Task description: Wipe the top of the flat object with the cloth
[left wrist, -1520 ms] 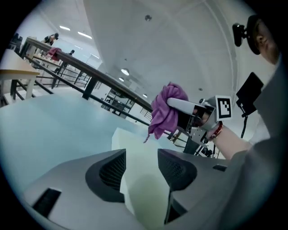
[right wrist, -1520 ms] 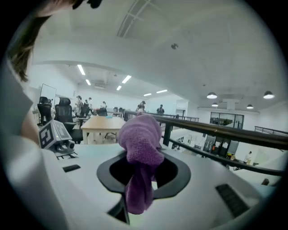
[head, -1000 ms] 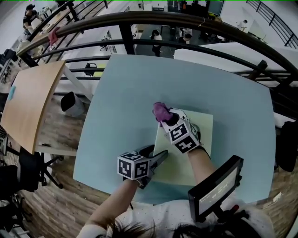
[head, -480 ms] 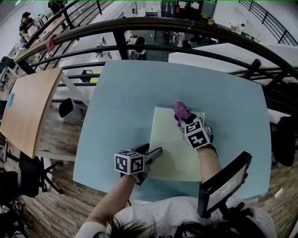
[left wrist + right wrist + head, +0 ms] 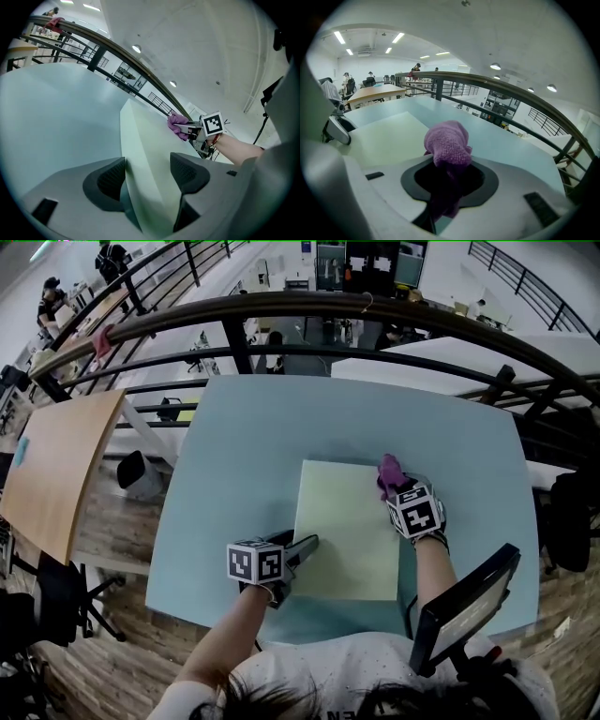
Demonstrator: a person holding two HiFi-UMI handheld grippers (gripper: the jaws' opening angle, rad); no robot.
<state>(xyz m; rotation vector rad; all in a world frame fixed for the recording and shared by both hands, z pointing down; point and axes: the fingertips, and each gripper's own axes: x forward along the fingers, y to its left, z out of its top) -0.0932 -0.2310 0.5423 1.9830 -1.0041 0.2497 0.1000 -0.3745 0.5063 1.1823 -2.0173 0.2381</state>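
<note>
This is an open-plan office seen from an upper gallery. A dark curved railing (image 5: 375, 304) runs past the far edge of the pale blue table (image 5: 262, 427), with monitors (image 5: 410, 259) and people (image 5: 47, 292) at desks beyond. A wooden table (image 5: 61, 456) and an office chair (image 5: 56, 587) stand beside it, and strip lights (image 5: 340, 37) line the ceiling.

Pale-blue table (image 5: 244, 446) bears flat board (image 5: 342, 531) (pale green).
</note>
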